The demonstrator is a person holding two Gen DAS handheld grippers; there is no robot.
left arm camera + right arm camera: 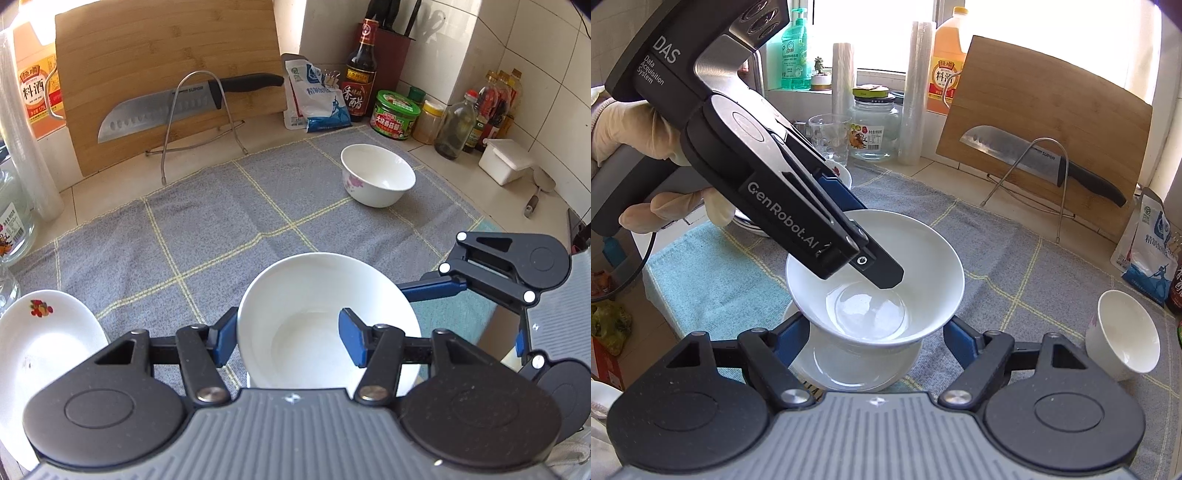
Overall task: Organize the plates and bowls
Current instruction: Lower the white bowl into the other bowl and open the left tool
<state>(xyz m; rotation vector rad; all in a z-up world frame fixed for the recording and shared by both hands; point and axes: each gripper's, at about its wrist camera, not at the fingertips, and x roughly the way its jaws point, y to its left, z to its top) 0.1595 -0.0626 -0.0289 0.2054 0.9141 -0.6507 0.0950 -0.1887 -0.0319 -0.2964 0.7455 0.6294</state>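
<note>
A large white bowl [325, 317] [882, 273] stands on a white plate [857, 365] on the grey checked cloth [229, 229]. My left gripper [290, 339] is open, one finger outside the bowl's rim and one inside; in the right wrist view its finger [882, 271] reaches into the bowl. My right gripper [875, 339] is open, its fingers on either side of the bowl's base, and shows at the right in the left wrist view [480, 284]. A small flowered bowl [376, 179] [1123, 339] sits further off. A fruit-print plate [40, 343] lies at the left.
A bamboo cutting board [166, 70] with a knife [177, 107] on a wire rack stands at the back. Bottles, jars and a salt bag [317, 99] line the wall. A glass cup [831, 136], a jar [875, 129] and a teal towel [709, 280] are at the left.
</note>
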